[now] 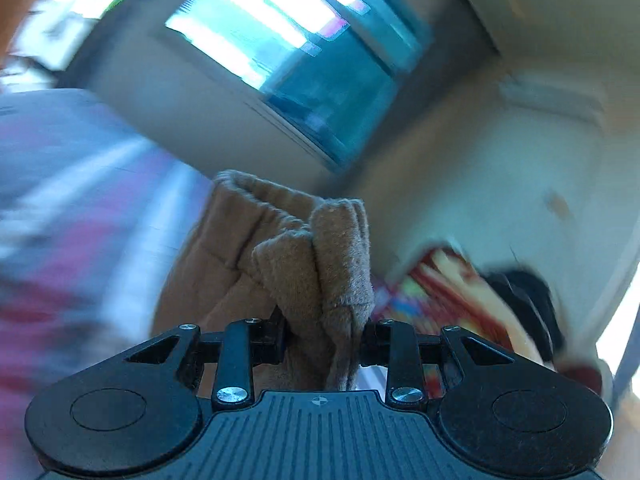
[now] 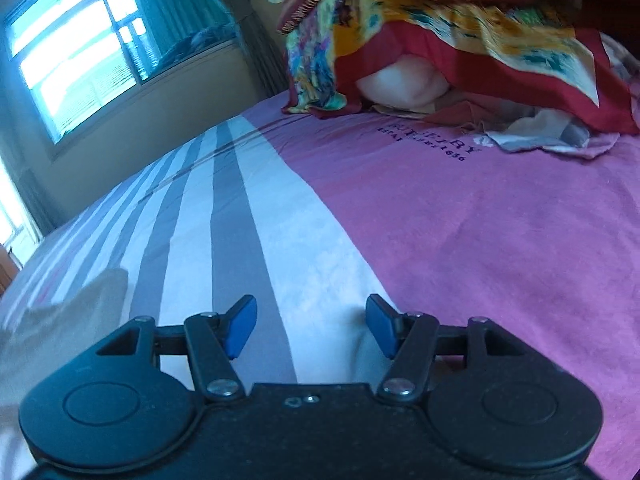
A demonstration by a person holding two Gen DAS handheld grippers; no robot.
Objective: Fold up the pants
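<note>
Aloft, bunched tan pants (image 1: 304, 256) are clamped in the left gripper (image 1: 324, 332); the right gripper (image 2: 311, 326), spread wide and empty, should be brought to a free edge.

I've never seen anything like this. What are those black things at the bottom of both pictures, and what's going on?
Each picture comes from a camera fixed on a hand-held grasping tool; a person holds one in each hand. The left tool is shut on soft tan fleece pants, lifted up; the room behind is blurred. The right tool is open and holds nothing, its blue-padded fingers above a pink bedsheet with grey and white stripes. A heap of colourful red and yellow cloths lies at the bed's far end.
</note>
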